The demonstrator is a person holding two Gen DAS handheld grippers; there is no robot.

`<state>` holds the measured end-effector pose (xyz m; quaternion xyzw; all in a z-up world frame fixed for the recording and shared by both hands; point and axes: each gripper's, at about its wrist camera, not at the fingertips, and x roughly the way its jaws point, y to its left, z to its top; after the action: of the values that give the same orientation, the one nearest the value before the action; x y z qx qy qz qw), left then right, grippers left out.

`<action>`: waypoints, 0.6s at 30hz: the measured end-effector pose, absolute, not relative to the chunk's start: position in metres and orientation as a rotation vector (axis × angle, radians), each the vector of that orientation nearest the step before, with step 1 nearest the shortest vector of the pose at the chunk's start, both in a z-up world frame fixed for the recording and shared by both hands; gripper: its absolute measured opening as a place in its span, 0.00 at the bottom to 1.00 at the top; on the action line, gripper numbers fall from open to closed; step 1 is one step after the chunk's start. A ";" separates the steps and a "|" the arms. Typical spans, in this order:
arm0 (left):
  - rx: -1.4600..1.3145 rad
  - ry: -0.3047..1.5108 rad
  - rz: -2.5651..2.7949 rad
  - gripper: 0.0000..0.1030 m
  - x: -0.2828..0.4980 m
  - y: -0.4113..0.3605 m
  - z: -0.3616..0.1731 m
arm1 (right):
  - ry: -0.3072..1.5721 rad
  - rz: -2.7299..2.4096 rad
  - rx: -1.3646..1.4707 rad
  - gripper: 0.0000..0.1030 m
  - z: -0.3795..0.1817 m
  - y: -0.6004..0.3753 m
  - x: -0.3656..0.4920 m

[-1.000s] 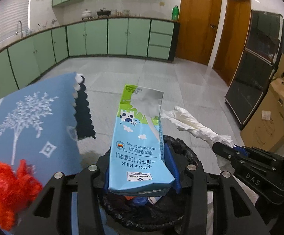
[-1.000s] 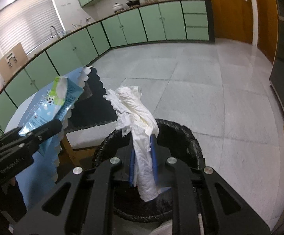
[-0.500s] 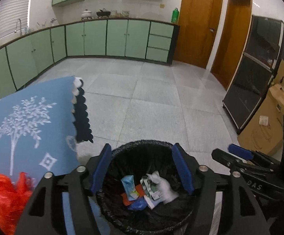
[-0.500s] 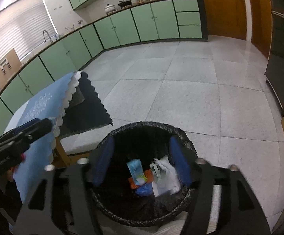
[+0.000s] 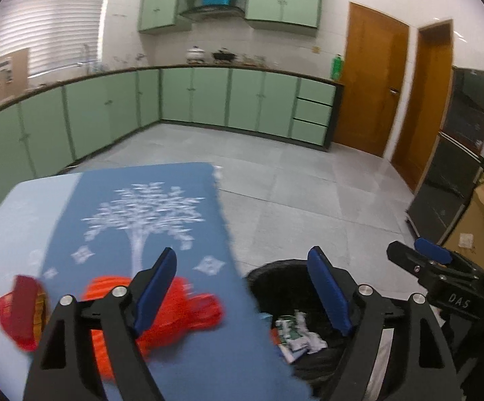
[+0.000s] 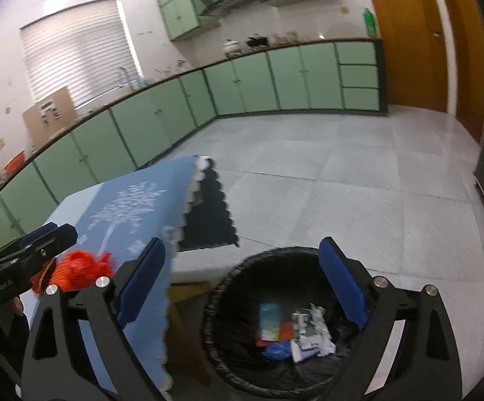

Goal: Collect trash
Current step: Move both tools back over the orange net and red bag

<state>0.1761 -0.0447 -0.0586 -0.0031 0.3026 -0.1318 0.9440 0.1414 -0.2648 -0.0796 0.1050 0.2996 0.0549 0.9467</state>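
My left gripper (image 5: 242,284) is open and empty above the table's right edge. An orange-red mesh bag (image 5: 178,314) lies on the blue tablecloth (image 5: 161,207) under its left finger, and a red wrapper (image 5: 21,314) lies further left. My right gripper (image 6: 242,280) is open and empty above the black-lined trash bin (image 6: 221,297). The bin holds a blue milk carton (image 6: 270,320), crumpled white paper (image 6: 315,334) and other scraps. The bin also shows in the left wrist view (image 5: 275,277). The mesh bag shows in the right wrist view (image 6: 81,267).
The table stands left of the bin, its cloth's scalloped edge (image 6: 188,200) hanging over. Green cabinets (image 5: 208,97) line the far walls. Wooden doors (image 5: 372,87) and a dark glass cabinet (image 5: 459,153) stand at right, with cardboard boxes (image 5: 482,214) beside them.
Both grippers opened; the milk carton and white paper dropped into the bin. Since then both views swung left and up, bringing the table and mesh bag under the left gripper.
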 end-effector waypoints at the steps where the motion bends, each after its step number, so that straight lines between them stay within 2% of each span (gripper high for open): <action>1: -0.008 0.613 -0.249 0.77 0.173 -0.036 -0.057 | 0.610 0.130 0.207 0.88 -0.078 -0.256 0.142; 9: -0.012 0.594 -0.072 0.78 0.150 0.041 -0.054 | 0.599 0.260 0.140 0.88 -0.074 -0.190 0.142; 18: -0.026 0.614 0.068 0.78 0.133 0.103 -0.077 | 0.622 0.365 0.079 0.88 -0.085 -0.131 0.146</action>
<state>0.1329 0.1032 -0.0770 -0.0126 0.3024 0.0332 0.9525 0.1459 -0.1310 -0.0853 0.0386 0.3041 0.1787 0.9349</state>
